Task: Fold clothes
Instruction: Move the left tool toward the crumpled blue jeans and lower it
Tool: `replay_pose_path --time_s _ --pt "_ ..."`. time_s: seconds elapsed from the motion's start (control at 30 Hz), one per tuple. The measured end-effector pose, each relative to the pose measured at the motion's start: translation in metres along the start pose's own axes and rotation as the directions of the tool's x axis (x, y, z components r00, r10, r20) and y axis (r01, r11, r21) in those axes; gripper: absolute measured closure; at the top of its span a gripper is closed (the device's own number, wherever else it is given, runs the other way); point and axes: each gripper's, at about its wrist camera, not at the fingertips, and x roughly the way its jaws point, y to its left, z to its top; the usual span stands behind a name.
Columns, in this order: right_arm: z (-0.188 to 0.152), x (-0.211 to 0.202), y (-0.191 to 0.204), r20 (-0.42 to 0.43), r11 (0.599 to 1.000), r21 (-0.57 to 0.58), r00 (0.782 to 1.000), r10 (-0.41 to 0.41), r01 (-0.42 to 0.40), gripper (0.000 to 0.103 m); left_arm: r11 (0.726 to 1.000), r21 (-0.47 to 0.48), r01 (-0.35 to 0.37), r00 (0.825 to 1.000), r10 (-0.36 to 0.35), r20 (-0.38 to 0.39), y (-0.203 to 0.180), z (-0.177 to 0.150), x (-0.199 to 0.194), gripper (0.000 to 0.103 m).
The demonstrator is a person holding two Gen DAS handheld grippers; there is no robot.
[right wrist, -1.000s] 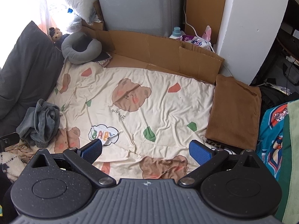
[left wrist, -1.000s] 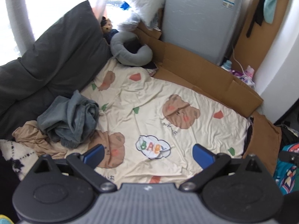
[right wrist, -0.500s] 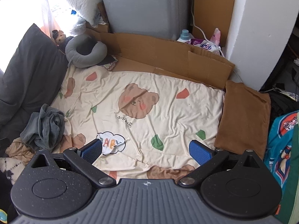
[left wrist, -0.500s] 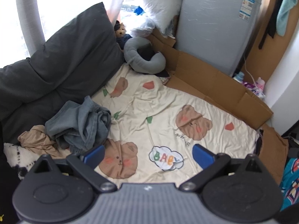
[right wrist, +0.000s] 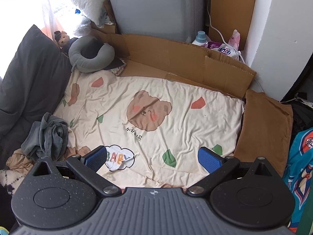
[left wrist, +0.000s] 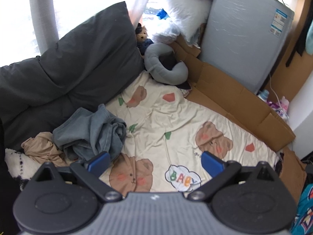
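A crumpled blue-grey garment [left wrist: 92,133] [right wrist: 48,137] lies at the left edge of a cream bear-print sheet [left wrist: 176,121] [right wrist: 156,98]. A tan garment [left wrist: 41,148] [right wrist: 18,161] is bunched beside it on the left. My left gripper [left wrist: 155,163] hovers above the sheet, open and holding nothing, its left finger just in front of the blue-grey garment. My right gripper [right wrist: 153,159] is open too, over the sheet's near part, well right of the clothes pile.
Dark grey cushions [left wrist: 68,62] line the left. A grey neck pillow [left wrist: 166,66] [right wrist: 90,56] sits at the far corner. Cardboard walls [right wrist: 185,58] and a grey appliance [left wrist: 244,35] bound the back; a brown cushion [right wrist: 266,129] lies on the right.
Both grippers have moved forward and lower over the sheet. The left one has swung toward the clothes pile, which now sits closer to its left finger. Both stayed open.
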Motion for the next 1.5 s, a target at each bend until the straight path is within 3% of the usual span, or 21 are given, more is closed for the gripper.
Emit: replay_pose_path --time_s 0.33,0.53,1.03,1.5 --pt "0.017 0.018 0.001 0.029 1.0 0.006 1.0 0.006 -0.006 0.001 1.0 -0.015 -0.008 1.0 0.008 0.004 0.023 0.009 0.021 0.008" --pt "0.021 0.045 0.005 0.006 1.0 -0.017 1.0 0.004 -0.004 0.001 0.998 -0.054 0.028 1.0 -0.028 0.002 0.039 0.01 0.04 0.013" --pt "0.044 0.095 0.003 0.01 0.999 -0.034 1.0 0.012 -0.012 0.001 0.996 -0.052 -0.068 0.998 0.068 -0.002 0.059 0.017 0.094 0.016" --pt "0.056 0.157 0.007 -0.004 0.994 -0.073 0.997 0.079 -0.079 0.002 0.989 -0.065 -0.13 0.991 0.128 -0.025 0.069 0.006 0.164 0.016"
